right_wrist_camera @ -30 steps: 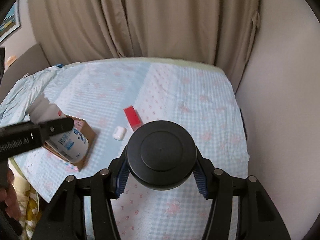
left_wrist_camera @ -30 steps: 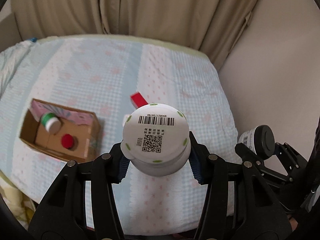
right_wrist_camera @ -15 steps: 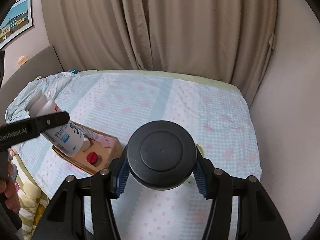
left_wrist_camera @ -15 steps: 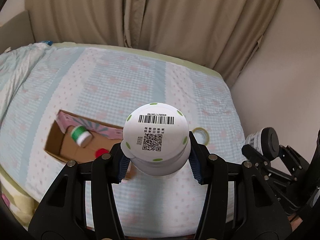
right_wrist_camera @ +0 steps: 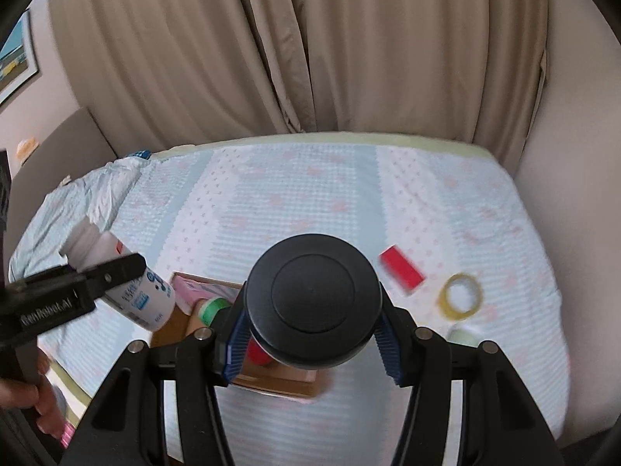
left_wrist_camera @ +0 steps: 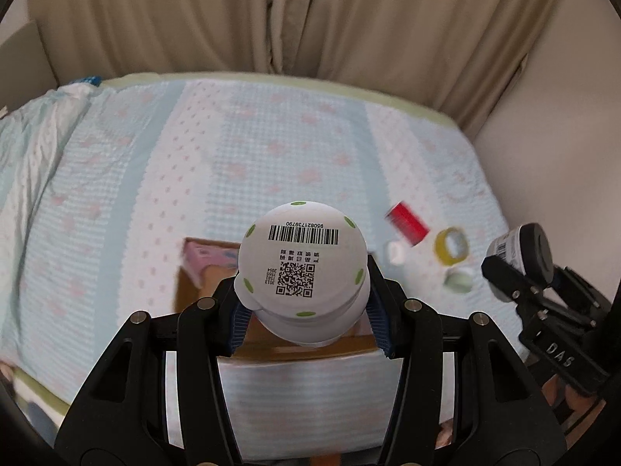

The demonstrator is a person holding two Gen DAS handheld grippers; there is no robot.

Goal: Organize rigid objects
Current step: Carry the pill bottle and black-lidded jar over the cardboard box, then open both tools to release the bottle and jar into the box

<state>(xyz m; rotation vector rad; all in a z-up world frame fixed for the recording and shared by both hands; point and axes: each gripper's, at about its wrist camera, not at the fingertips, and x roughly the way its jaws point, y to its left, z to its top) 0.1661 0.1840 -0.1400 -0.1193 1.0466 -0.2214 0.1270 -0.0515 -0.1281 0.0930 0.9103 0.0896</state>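
- Gripping a white bottle (left_wrist_camera: pixel 302 272) w/ our left tongs (left_wrist_camera: pixel 302 306); blue pads (left_wrist_camera: pixel 378 322) clamp it on both sides, its barcoded base facing the cam.
- From the right wrist view the same bottle (right_wrist_camera: pixel 128 287) shows tilted, cap up-left, held above the bed (right_wrist_camera: pixel 310 202) just left of the cardboard box (right_wrist_camera: pixel 271 382).
- Our right tongs (right_wrist_camera: pixel 312 339) are clenched on a black-lidded jar (right_wrist_camera: pixel 312 297), the lid filling the view centre; in the left wrist view that jar (left_wrist_camera: pixel 522 250) sits at far right, label visible on its side.
- Box (left_wrist_camera: pixel 217 272) lies on the bed near its front edge, right under both held items; inside we see a green-capped item (right_wrist_camera: pixel 211 308), a red cap (right_wrist_camera: pixel 258 351) partly hidden, and a pink lining (right_wrist_camera: pixel 190 289).
- On the bedspread, right of the box: red block (right_wrist_camera: pixel 401 270), yellow tape ring (right_wrist_camera: pixel 462 295), a pale green ring (left_wrist_camera: pixel 458 280) just in front of the tape, and a small white item (left_wrist_camera: pixel 395 252) btw box and tape.
- Beige curtains (right_wrist_camera: pixel 310 50) hang behind the bed; frames are motion-blurred, so small items stay unclear.
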